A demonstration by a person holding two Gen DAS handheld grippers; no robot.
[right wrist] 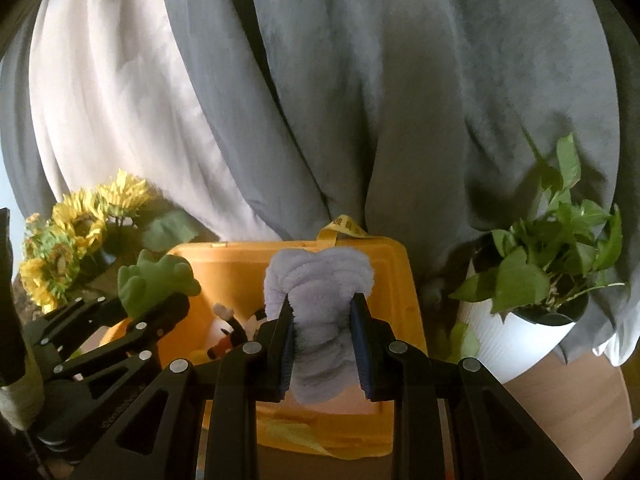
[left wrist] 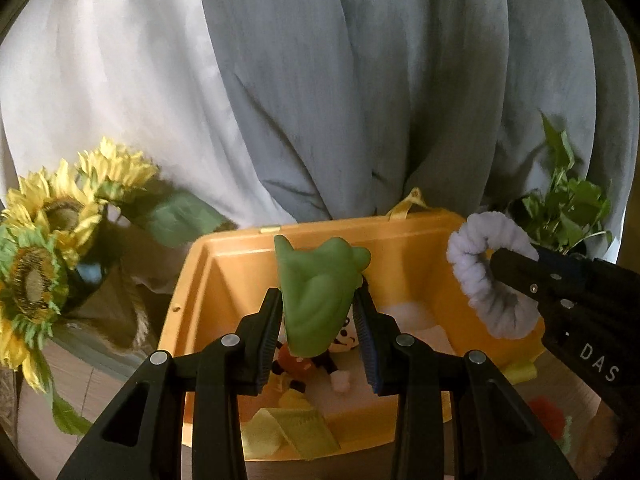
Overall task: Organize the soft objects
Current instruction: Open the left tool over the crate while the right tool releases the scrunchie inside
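Two grippers, one soft toy in each, above one yellow bin.

The left gripper [left wrist: 318,338] clamps a green plush [left wrist: 316,292] and the right gripper [right wrist: 323,346] clamps a lilac fuzzy piece [right wrist: 318,300], both held over the open yellow bin [left wrist: 208,276], where one mouse doll [left wrist: 320,354] lies (with yellow ribbon beside it). Beyond, three sunflowers [left wrist: 44,236] stand left, one potted plant [right wrist: 548,276] right, before grey and white curtains [left wrist: 360,80].

Bin [left wrist: 200,280] centre of table [right wrist: 568,400], curtain [left wrist: 360,80] behind. Sunflowers [left wrist: 44,240] left of bin; potted plant [right wrist: 540,280] right. In bin: plush doll [left wrist: 320,356], ribbon [left wrist: 288,432]. Over bin: frog toy [left wrist: 316,292] left, fuzzy ring [left wrist: 476,276] right.
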